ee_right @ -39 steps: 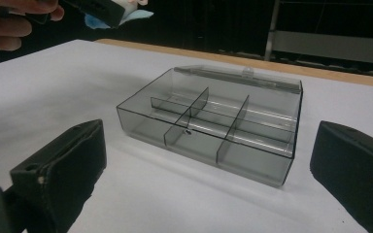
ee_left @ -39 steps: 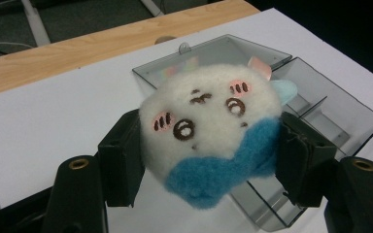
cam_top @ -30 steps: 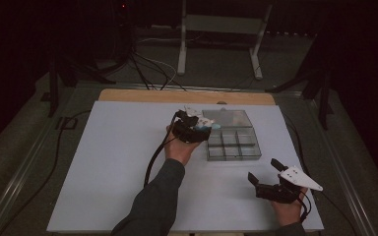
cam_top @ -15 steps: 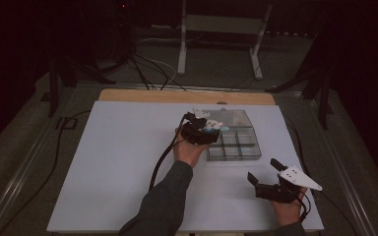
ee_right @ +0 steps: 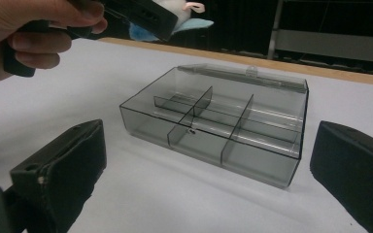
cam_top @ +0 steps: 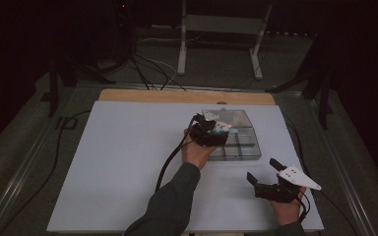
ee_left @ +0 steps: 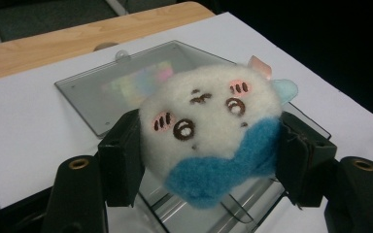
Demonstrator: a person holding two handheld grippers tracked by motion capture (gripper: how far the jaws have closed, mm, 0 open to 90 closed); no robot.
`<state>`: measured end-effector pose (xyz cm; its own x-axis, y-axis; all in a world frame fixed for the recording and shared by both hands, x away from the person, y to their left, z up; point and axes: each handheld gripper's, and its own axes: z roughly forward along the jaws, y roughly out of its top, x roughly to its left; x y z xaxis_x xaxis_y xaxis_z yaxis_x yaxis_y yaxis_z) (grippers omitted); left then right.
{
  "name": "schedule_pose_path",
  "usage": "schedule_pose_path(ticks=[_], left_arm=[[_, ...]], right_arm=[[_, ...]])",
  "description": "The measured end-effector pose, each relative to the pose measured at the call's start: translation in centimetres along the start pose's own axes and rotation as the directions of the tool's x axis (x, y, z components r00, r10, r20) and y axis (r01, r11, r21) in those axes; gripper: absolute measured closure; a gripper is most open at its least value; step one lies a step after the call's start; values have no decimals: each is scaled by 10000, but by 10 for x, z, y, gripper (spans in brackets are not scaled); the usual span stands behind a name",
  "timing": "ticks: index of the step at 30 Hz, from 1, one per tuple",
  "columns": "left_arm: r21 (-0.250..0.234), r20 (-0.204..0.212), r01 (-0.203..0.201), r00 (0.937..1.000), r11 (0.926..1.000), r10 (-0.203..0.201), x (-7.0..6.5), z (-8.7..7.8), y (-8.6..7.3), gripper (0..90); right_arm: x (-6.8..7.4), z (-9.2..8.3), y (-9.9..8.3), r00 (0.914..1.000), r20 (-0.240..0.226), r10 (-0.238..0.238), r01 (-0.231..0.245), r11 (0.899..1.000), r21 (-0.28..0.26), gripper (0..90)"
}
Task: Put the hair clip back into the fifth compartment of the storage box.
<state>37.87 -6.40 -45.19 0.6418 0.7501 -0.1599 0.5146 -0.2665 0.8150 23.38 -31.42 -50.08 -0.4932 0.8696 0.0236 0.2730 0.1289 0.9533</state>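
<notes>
The white surface (cam_top: 128, 162) lies bare on its left side, so the work gathers toward the right of the middle. There the left gripper (cam_top: 211, 132) hangs over the near left part of the clear divided box (cam_top: 243, 147), its jaws clamped on a small plush toy (ee_left: 209, 131), one pad on each flank. The toy is white with a stitched face and a blue lower part, and it is soft, so the pads sink in a little; gripping it across its width keeps the face up and the body free below, which looks meant for lowering it into a compartment. In the left gripper view the toy is off the surface, above the box's open compartments, with the lid (ee_left: 126, 82) folded back flat behind the box, out of the way of anything coming down from above. I cannot tell which compartment lies directly beneath it.

Further right, the right gripper (cam_top: 268, 179) rests low near the front edge of the surface, well apart from the box, jaws spread wide with nothing between them. Its camera looks straight at the box (ee_right: 218, 126), whose compartments look empty; it seems parked clear, so the left hand (ee_right: 34, 29) has free room.
</notes>
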Motion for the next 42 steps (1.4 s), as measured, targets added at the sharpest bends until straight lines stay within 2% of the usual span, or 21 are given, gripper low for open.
schedule_pose_path(ticks=[8, 13, 42], left_arm=[[21, 182, -1, 9998, 10000, 0, -5, 5, -1, 362], [138, 251, -181, 9995, 9997, 178, -10, 10, -2, 362], [303, 685, 71, 9976, 9995, -91, -28, 31, -3, 360]], right_arm=[[0, 0, 0, 10000, -1, 2, -2, 10000, -6, 0], [0, 0, 0, 10000, -15, -13, 13, 10000, 8, 0], [0, 0, 0, 10000, -45, 0, 0, 10000, -14, 0]])
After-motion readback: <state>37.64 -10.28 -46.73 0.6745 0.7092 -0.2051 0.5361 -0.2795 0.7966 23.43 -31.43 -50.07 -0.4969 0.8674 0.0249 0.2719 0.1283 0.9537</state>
